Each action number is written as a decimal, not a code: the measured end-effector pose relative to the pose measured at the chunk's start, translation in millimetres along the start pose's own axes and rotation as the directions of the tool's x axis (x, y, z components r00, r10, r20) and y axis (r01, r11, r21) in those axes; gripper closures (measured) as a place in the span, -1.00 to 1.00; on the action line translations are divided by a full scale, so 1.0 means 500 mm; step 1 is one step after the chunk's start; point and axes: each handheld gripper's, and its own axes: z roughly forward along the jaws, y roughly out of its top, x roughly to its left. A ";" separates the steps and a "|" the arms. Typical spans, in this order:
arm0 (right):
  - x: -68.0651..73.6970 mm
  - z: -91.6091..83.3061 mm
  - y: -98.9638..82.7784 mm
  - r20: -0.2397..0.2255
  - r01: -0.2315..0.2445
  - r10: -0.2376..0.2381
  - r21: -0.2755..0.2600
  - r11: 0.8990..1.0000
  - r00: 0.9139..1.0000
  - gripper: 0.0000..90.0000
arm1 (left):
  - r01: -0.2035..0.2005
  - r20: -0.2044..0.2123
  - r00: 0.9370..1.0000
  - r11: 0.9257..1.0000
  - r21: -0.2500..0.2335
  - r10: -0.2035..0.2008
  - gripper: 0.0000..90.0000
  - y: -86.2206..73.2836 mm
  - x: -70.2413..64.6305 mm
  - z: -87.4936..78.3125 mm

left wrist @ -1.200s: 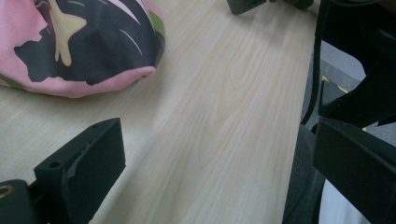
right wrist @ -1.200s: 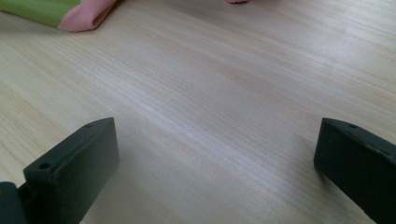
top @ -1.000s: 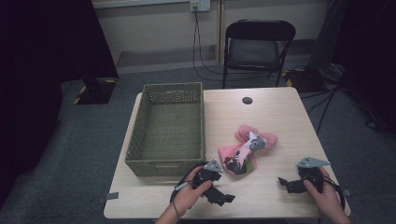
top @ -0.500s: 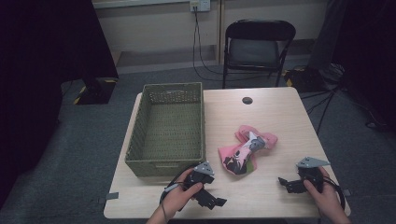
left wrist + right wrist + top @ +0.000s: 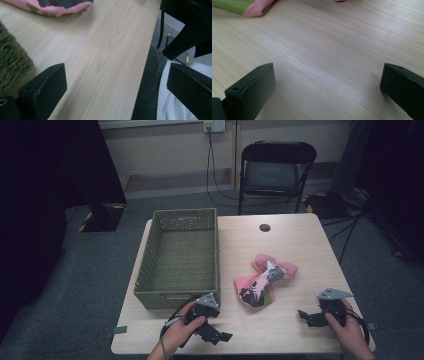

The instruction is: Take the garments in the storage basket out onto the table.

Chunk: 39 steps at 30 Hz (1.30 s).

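Note:
A crumpled pink cloth (image 5: 265, 282) with dark and green print lies on the wooden table (image 5: 280, 245), right of a green woven basket (image 5: 177, 255). My left gripper (image 5: 220, 336) sits near the front edge just below the basket's near right corner, jaws wide open and empty, angled toward the table's near edge. In the left gripper view (image 5: 117, 95) the cloth (image 5: 50, 6) is at the top and the basket (image 5: 12, 65) at the left. My right gripper (image 5: 304, 318) rests open at the front right and points left; the right gripper view (image 5: 325, 90) shows the cloth's edge (image 5: 257, 8) far ahead.
A small black round object (image 5: 265, 227) lies at the table's far edge. A black folding chair (image 5: 277, 170) stands behind the table. The basket looks empty. Beyond the table's near edge the left gripper view shows the person's dark trousers (image 5: 147, 87).
My left hand has drawn its gripper slightly left and back toward the front edge of the table. The right gripper and the cloth have stayed put.

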 end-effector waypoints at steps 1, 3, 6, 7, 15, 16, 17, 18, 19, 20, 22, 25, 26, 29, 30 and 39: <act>0.000 0.000 0.000 0.000 0.000 0.000 0.000 1.000 1.000 -1.00 | -0.002 -0.001 1.000 1.000 0.001 0.002 -0.95 -0.003 0.001 -0.003; 0.000 0.000 0.000 0.000 0.000 0.000 0.000 1.000 1.000 -1.00 | 0.004 0.003 1.000 1.000 -0.002 -0.004 -0.95 -0.008 0.003 -0.008; 0.000 0.000 0.000 0.000 0.000 0.000 0.000 1.000 1.000 -1.00 | 0.004 0.000 1.000 1.000 0.004 -0.004 -0.95 -0.015 0.005 -0.016; 0.000 0.000 0.000 0.000 0.000 0.000 0.000 1.000 1.000 -1.00 | 0.009 0.000 1.000 1.000 0.006 -0.009 -0.95 -0.019 0.008 -0.021; 0.000 0.000 0.000 0.000 -0.001 0.001 0.000 1.000 1.000 -1.00 | 0.006 -0.007 1.000 1.000 0.008 -0.006 -0.95 -0.023 0.016 -0.042; 0.000 0.000 0.000 0.000 0.000 0.000 0.000 1.000 1.000 -1.00 | 0.006 -0.008 1.000 1.000 0.005 -0.006 -0.95 -0.024 0.017 -0.045; 0.000 0.000 0.000 0.000 0.000 0.000 0.000 1.000 1.000 -1.00 | 0.007 -0.007 1.000 1.000 0.003 -0.007 -0.95 -0.025 0.017 -0.048; 0.000 0.000 0.000 0.000 0.000 0.000 0.000 1.000 1.000 -1.00 | 0.009 -0.007 1.000 1.000 0.000 -0.009 -0.95 -0.027 0.019 -0.050; 0.000 0.000 0.000 0.000 -0.001 0.001 0.000 1.000 1.000 -1.00 | 0.013 -0.009 1.000 1.000 -0.003 -0.013 -0.95 -0.028 0.020 -0.052; 0.000 0.000 0.000 0.000 0.000 0.000 0.000 1.000 1.000 -1.00 | 0.014 -0.014 1.000 1.000 -0.003 -0.014 -0.95 -0.030 0.022 -0.054; 0.000 0.000 0.000 0.000 0.000 0.000 0.000 1.000 1.000 -1.00 | 0.019 -0.016 1.000 1.000 -0.005 -0.019 -0.95 -0.032 0.026 -0.057; 0.000 0.000 0.000 0.000 -0.001 0.001 0.000 1.000 1.000 -1.00 | 0.019 -0.023 1.000 1.000 -0.007 -0.019 -0.95 -0.034 0.029 -0.060; 0.000 0.000 0.000 0.000 0.000 0.000 0.000 1.000 1.000 -1.00 | 0.019 -0.026 0.999 1.000 -0.007 -0.019 -0.95 -0.035 0.030 -0.060; 0.000 0.000 0.000 0.000 0.000 0.000 0.000 1.000 1.000 -1.00 | 0.013 -0.032 0.999 1.000 -0.003 -0.013 -0.95 -0.036 0.030 -0.062; 0.000 0.000 0.000 0.000 0.000 0.000 0.000 1.000 1.000 -1.00 | 0.014 -0.030 0.999 1.000 -0.005 -0.014 -0.95 -0.037 0.030 -0.063; 0.000 0.000 0.000 0.000 0.000 0.000 0.000 1.000 1.000 -1.00 | 0.010 -0.046 0.999 1.000 -0.028 -0.011 -0.95 -0.049 0.039 -0.088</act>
